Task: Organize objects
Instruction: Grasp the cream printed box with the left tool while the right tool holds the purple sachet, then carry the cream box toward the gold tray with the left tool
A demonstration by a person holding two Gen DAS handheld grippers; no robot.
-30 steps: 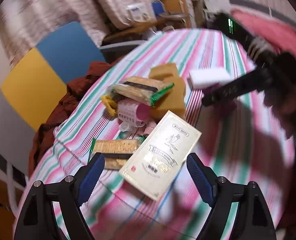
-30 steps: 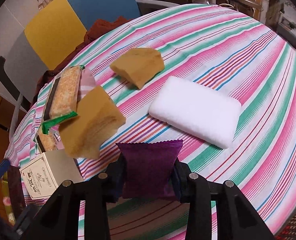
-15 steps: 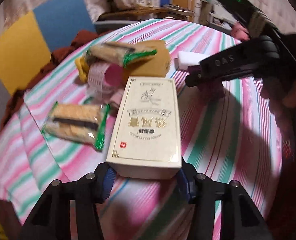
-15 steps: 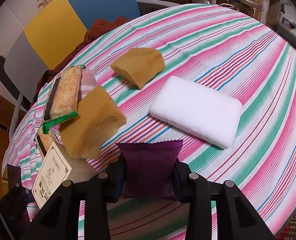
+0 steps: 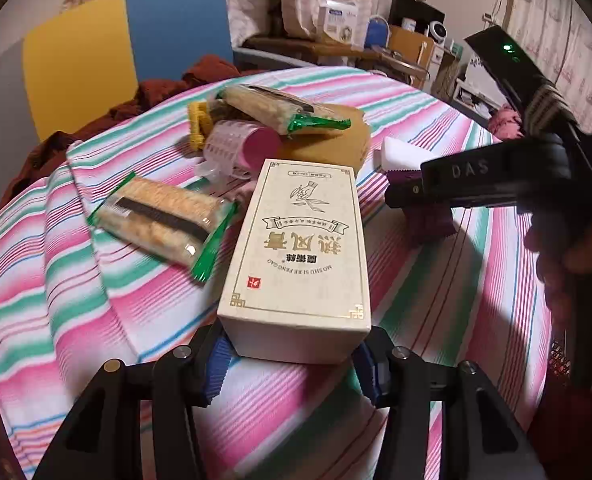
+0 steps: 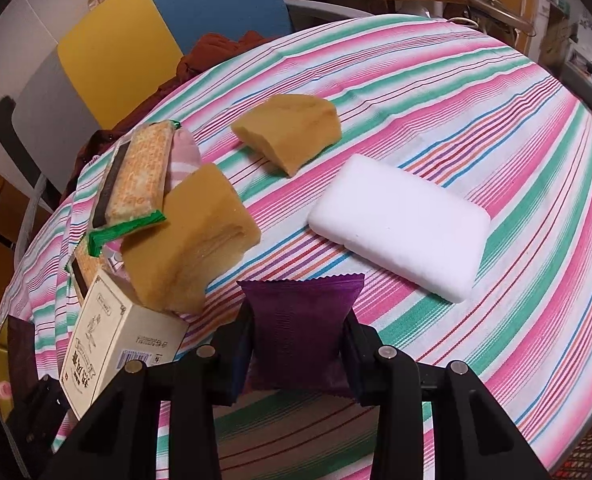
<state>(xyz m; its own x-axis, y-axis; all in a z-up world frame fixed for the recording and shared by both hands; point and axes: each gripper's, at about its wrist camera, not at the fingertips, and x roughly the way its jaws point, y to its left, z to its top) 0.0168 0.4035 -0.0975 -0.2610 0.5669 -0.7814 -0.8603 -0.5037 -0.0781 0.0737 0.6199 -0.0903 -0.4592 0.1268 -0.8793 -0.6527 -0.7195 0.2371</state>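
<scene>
My left tongs (image 5: 292, 354) are closed on the cream box (image 5: 302, 248), and my right tongs (image 6: 298, 344) hold the purple packet (image 6: 302, 320) above the striped bench (image 6: 496, 120).

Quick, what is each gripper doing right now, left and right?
Left gripper: closed on the cream box.
Right gripper: closed on the purple packet.

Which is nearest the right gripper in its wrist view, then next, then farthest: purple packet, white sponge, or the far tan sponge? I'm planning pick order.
1. purple packet: between the right gripper pads, held.
2. white sponge: ahead, to the right.
3. far tan sponge: beyond, toward the table's middle.
</scene>
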